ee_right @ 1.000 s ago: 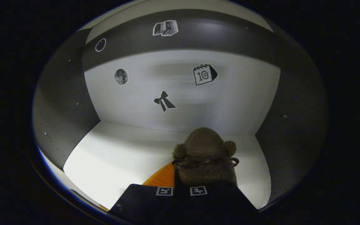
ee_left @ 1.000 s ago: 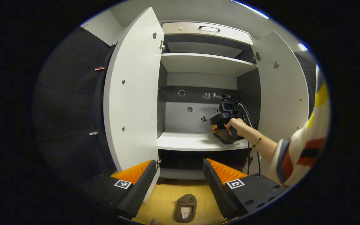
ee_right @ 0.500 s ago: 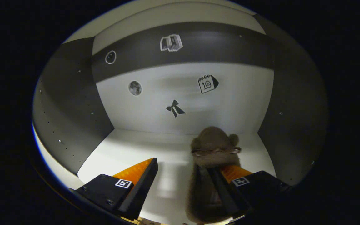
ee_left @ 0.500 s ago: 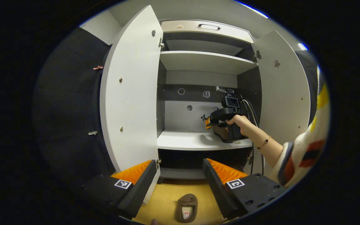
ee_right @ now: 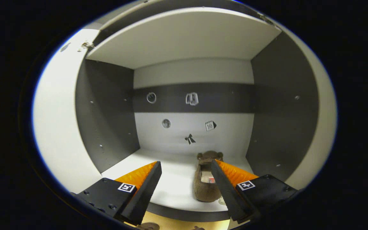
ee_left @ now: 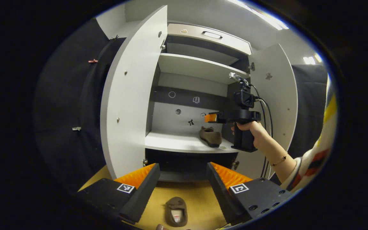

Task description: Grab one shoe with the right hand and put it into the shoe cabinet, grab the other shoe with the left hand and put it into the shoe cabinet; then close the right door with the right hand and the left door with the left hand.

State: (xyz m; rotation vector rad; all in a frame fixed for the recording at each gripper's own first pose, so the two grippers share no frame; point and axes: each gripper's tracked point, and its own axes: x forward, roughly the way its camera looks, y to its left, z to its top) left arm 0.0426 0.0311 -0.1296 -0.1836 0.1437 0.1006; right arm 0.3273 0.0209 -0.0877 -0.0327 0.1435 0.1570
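Note:
One brown fuzzy shoe (ee_left: 210, 136) (ee_right: 205, 180) lies on the middle shelf (ee_left: 174, 143) of the white shoe cabinet, toward its right side, toe to the back. My right gripper (ee_right: 185, 188) is open, drawn back just outside the shelf's front edge with the shoe ahead of it; in the left gripper view this right gripper (ee_left: 232, 118) is held by a hand in front of the shelf. The other brown shoe (ee_left: 176, 215) rests on the yellow wooden floor, below and between the fingers of my open left gripper (ee_left: 182, 188). Both cabinet doors, left (ee_left: 129, 95) and right (ee_left: 275, 95), stand open.
An upper shelf (ee_left: 200, 67) and a drawer with a handle (ee_left: 211, 33) sit above. Small stickers (ee_right: 189, 139) dot the back panel. Black cloth hangs to the left of the cabinet (ee_left: 72, 102). A striped sleeve (ee_left: 315, 153) reaches in from the right.
My right gripper has let go of the shoe, opened, and pulled back and up out of the shelf. The shoe stays on the shelf. My left gripper shifted slightly left.

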